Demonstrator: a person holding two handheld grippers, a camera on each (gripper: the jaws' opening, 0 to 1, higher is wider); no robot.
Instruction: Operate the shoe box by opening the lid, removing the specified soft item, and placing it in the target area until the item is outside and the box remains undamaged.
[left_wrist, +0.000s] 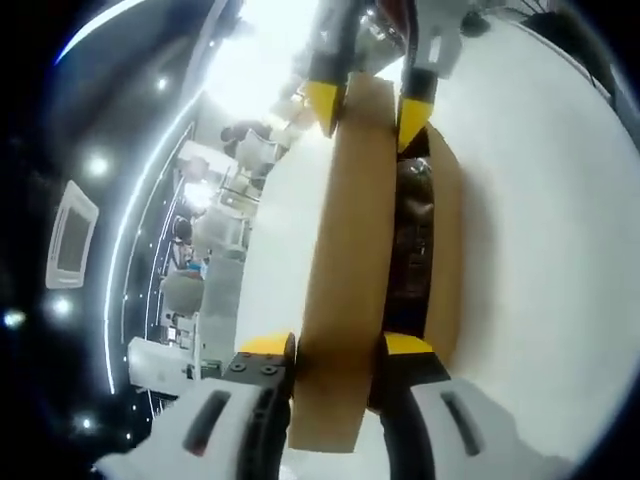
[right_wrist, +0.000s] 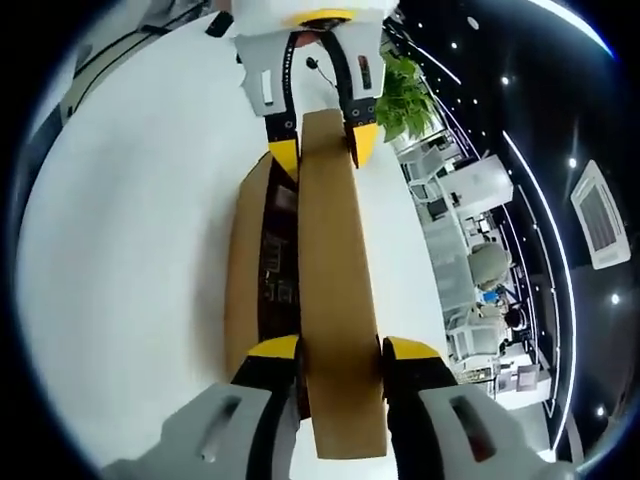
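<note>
White table (right_wrist: 120, 250); dark ceiling, spotlights, light strips; green plant (right_wrist: 405, 95); white furniture beyond.

Count: 1 shoe box (left_wrist: 445, 250), brown cardboard; 1 lid (left_wrist: 345, 260), raised on edge. 2 grippers: left gripper (left_wrist: 338, 352), right gripper (right_wrist: 340, 352). 1 white table (right_wrist: 130, 230). 1 potted plant (right_wrist: 405, 95). Dark contents inside box, number indistinguishable.
</note>
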